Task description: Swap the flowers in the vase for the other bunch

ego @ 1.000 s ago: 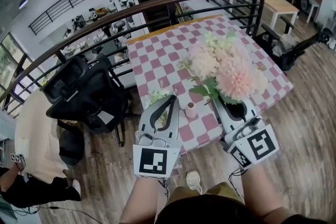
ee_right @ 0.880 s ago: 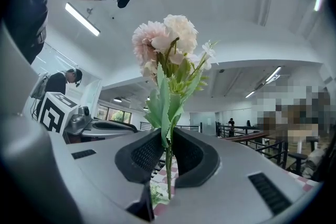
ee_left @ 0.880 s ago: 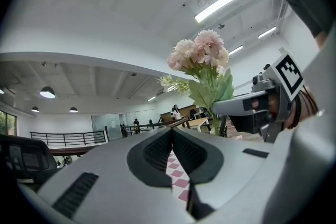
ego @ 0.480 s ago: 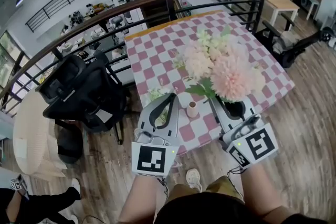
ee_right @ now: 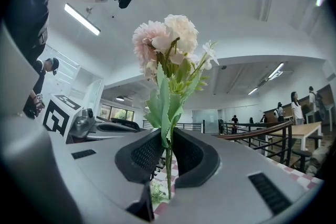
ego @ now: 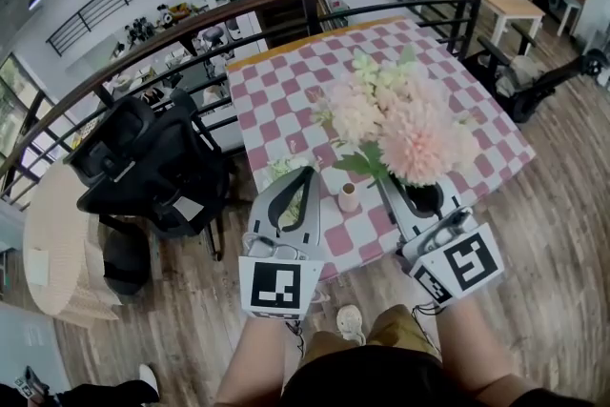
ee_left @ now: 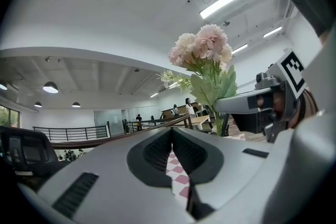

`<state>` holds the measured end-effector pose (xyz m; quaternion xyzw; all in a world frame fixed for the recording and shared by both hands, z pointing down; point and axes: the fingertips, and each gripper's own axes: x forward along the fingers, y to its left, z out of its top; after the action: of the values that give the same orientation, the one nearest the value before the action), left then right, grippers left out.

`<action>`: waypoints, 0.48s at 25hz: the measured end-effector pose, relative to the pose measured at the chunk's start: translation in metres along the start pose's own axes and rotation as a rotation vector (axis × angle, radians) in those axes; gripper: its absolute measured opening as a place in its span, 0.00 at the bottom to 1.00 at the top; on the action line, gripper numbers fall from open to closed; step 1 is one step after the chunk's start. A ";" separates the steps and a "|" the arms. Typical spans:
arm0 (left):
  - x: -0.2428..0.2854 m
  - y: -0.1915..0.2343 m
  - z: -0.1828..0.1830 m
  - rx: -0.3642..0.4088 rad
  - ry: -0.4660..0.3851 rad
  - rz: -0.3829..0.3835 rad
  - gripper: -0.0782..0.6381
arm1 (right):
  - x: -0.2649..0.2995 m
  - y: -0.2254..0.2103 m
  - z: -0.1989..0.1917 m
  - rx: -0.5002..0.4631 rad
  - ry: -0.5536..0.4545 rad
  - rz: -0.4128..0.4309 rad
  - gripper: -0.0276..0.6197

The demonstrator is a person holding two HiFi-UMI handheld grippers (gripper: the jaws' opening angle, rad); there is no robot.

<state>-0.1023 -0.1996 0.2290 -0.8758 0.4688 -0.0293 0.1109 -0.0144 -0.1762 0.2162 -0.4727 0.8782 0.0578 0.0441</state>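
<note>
My right gripper (ego: 393, 190) (ee_right: 168, 136) is shut on the green stems (ee_right: 168, 165) of a pink and cream flower bunch (ego: 400, 121) (ee_right: 165, 39), held upright above the near edge of the checkered table (ego: 286, 100). A small beige vase (ego: 349, 196) stands on the cloth between the two grippers, with no flowers in it. My left gripper (ego: 307, 178) (ee_left: 172, 134) is level at the vase's left, jaws together with nothing between them. A white and green bunch (ego: 279, 172) lies on the cloth just beyond it.
A black office chair (ego: 152, 167) stands left of the table. A dark railing (ego: 286, 10) curves behind it. Wooden floor (ego: 553, 205) lies to the right. A beige round seat (ego: 57, 253) is at the lower left.
Both grippers and the held bunch keep almost the same places. A person at the lower left has nearly left the head view.
</note>
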 end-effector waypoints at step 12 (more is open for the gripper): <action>0.003 0.007 -0.009 0.010 0.045 0.053 0.12 | 0.013 0.000 0.001 0.005 -0.002 0.064 0.14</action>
<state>-0.1082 -0.2076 0.2364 -0.8616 0.4941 -0.0486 0.1056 -0.0214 -0.1870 0.2132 -0.4442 0.8930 0.0573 0.0443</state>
